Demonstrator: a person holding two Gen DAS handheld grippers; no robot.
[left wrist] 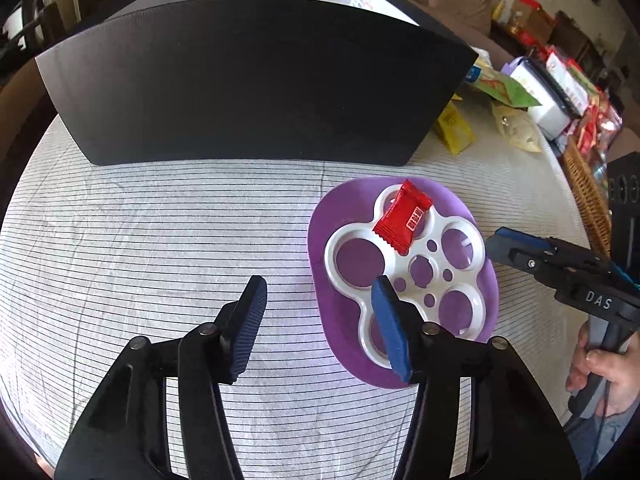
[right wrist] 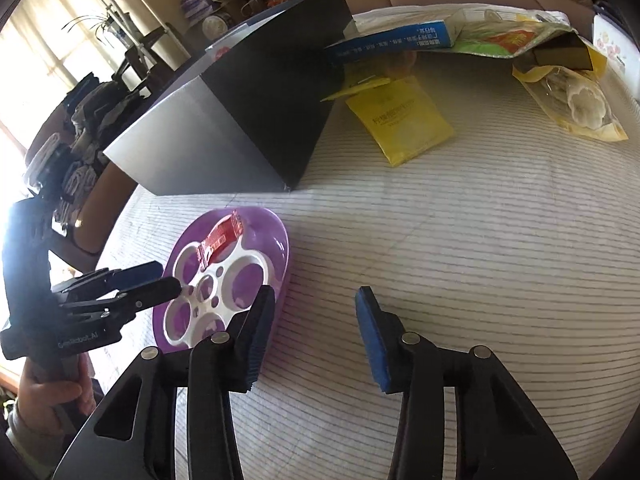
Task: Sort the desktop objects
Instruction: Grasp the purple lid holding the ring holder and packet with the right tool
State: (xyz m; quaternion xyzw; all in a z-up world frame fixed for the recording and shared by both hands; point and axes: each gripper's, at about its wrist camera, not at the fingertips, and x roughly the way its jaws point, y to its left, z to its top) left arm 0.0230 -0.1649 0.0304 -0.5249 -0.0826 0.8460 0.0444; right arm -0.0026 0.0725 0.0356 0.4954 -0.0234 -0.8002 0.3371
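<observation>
On the striped cloth of the worktop (left wrist: 160, 220), a glossy purple oval dish (left wrist: 344, 216) carries a white plastic insert (left wrist: 436, 232) pierced with round holes; a crinkled red sachet (left wrist: 404, 216) lies across its far ring. Beside it, the left gripper (left wrist: 320, 284) tilts steeply down, jaws partly open and empty, its ribbed blue pad over the dish's near rim. At the dish's other side, the right gripper (right wrist: 316, 294) angles down, half open, holding nothing. Behind stands a matte black box (left wrist: 256, 80), with a yellow packet (right wrist: 400, 120) nearby.
</observation>
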